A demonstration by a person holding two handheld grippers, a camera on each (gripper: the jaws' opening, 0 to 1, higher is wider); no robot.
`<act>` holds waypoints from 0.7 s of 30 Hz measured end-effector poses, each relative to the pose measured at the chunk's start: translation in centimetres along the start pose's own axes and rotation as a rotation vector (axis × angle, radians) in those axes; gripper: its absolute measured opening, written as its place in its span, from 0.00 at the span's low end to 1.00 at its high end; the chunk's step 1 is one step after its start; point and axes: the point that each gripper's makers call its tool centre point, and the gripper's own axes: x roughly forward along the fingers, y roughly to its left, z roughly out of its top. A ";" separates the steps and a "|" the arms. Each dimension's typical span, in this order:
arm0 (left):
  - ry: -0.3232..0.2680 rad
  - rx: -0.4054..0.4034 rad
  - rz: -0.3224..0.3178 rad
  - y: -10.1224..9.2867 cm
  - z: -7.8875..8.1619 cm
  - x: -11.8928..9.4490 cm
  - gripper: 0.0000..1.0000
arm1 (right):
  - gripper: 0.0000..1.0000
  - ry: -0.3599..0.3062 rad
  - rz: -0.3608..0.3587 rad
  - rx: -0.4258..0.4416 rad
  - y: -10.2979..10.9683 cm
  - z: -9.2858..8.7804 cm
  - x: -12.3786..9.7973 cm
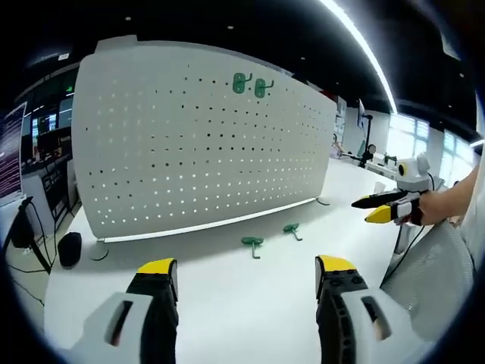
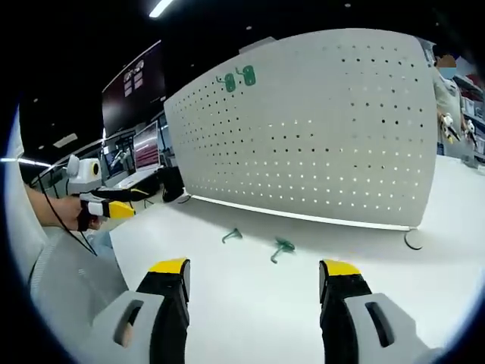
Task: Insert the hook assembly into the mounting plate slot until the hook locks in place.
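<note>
A white pegboard (image 1: 197, 144) (image 2: 318, 129) stands upright on the white table (image 1: 227, 303), with two green hooks (image 1: 250, 85) (image 2: 239, 78) hung side by side near its top. Two more green hooks lie loose on the table in front of it (image 1: 252, 244) (image 1: 292, 229) (image 2: 232, 236) (image 2: 283, 246). My left gripper (image 1: 246, 269) is open and holds nothing, a short way before the loose hooks. My right gripper (image 2: 254, 269) is open too, with nothing between its jaws. Each gripper also shows side-on in the other's view, held by a hand: right gripper (image 1: 383, 208), left gripper (image 2: 114, 208).
A round black object (image 1: 70, 248) sits at the table's left end beside cables. The pegboard rests on small round feet (image 2: 414, 239). Monitors (image 2: 144, 144) and desks stand behind; lab gear (image 1: 371, 155) is on a far table. A person's grey sleeve (image 2: 61, 280) is close.
</note>
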 end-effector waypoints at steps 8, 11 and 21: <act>0.022 -0.011 -0.002 0.0 -0.5 0.0 0.76 | 0.68 0.026 -0.006 0.006 -0.2 -0.6 0.0; 0.025 -0.013 -0.004 -0.1 -0.6 0.1 0.76 | 0.68 0.027 -0.005 0.006 -0.1 -0.6 0.0; 0.027 -0.008 -0.009 -0.2 -0.6 0.1 0.76 | 0.67 0.026 0.002 0.010 0.0 -0.6 0.1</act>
